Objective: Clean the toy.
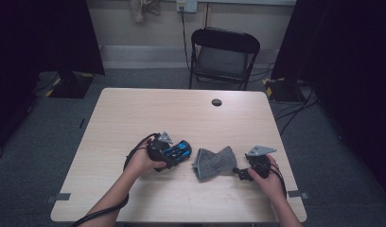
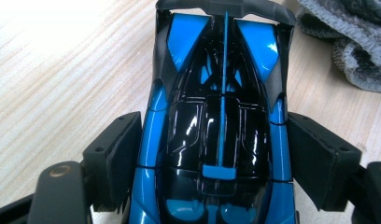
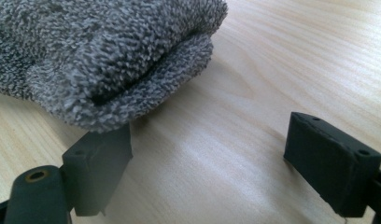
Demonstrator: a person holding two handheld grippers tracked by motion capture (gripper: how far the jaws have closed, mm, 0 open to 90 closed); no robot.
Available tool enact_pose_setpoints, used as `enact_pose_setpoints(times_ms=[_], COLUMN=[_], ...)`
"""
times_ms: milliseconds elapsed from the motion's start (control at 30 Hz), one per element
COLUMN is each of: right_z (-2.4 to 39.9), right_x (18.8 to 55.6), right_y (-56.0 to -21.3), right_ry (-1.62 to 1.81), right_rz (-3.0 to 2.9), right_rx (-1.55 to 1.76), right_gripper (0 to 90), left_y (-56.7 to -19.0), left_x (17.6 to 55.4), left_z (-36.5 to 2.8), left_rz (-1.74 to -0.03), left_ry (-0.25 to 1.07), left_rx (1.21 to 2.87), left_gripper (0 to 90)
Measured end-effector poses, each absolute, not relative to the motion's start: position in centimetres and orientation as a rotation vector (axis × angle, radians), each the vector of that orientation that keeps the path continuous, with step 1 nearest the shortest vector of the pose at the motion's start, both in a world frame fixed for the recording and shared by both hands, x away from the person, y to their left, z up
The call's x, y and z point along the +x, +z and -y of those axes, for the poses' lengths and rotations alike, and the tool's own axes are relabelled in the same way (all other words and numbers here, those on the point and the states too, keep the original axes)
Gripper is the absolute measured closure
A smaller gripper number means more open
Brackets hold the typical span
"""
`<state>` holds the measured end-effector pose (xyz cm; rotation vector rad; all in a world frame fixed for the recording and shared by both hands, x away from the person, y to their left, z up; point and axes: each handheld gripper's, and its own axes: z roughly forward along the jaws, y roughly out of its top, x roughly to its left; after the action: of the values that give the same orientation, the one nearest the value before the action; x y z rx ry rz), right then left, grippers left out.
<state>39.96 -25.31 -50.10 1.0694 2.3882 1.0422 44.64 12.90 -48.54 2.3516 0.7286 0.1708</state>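
The high view is dim and soft, with the room's edges falling to near black beyond the pale desk (image 1: 181, 113). The left gripper view burns out to white at its upper left, and sharp glints sit on the glossy toy car (image 2: 216, 130) (near-field blurred). The grey cloth (image 3: 100, 56) casts a soft shadow.

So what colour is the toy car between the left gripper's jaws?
Glossy black with bright blue panels and stripe; the toy car shows best in the left gripper view.

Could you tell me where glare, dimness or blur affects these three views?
High view: dim, the room's edges nearly black. Left gripper view: table washed out at upper left, white glints on the toy car. Right gripper view: grey cloth sharp, near jaws slightly soft.
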Motion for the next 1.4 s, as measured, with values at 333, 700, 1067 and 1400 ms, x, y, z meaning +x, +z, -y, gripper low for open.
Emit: enact_pose_setpoints(times_ms=[333,700,1067,1400], right_z=[25.3,25.3,25.3,26.7], right_x=[40.0,39.9,39.9,39.7], right_y=[-50.1,-50.1,-50.1,-48.1], right_ry=[1.043,1.043,1.041,1.042], right_rz=[-2.388,-2.388,-2.388,-2.426], right_rx=[1.069,1.069,1.071,1.0], right_gripper=[14.2,14.3,14.3,13.9], left_y=[-48.9,-48.6,-48.4,-48.5], left_x=[44.5,44.7,44.1,43.7], left_z=[-12.2,-12.2,-12.8,-14.1], left_rz=[-0.679,-0.663,-0.688,-0.699], left_ry=[0.202,0.215,0.21,0.19], left_rx=[2.371,2.385,2.394,2.364], left_gripper=[13.8,25.4,25.7,25.8])
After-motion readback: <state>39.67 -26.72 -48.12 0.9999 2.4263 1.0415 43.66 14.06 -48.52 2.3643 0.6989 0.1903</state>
